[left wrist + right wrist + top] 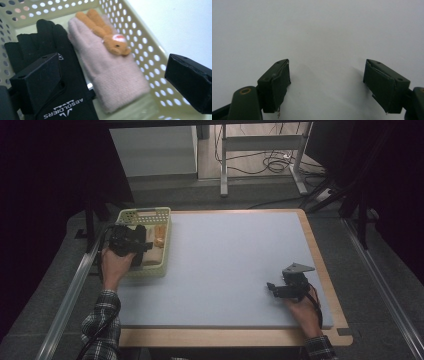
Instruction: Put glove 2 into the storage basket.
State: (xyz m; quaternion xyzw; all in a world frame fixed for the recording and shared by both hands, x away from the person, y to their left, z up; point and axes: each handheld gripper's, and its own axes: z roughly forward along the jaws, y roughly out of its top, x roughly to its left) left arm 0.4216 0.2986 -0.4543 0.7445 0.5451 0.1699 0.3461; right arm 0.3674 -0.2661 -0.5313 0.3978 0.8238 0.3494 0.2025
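Left gripper [112, 80] over the basket [128, 215], jaws spread wide and grasping nothing.

Below those jaws, inside the pale yellow perforated plastic basket at the desk's [225, 270] far left: a black glove [50, 45] with white lettering, smooth knit, lying just beside a pink fleece glove [112, 75], soft and fuzzy, with a small orange plush bear [110, 37] lying on top of it. Right gripper [325, 85] at the near right, also released, jaws well apart above bare, matte, pale desk surface, touching nothing. Hard black blocky pads on both.
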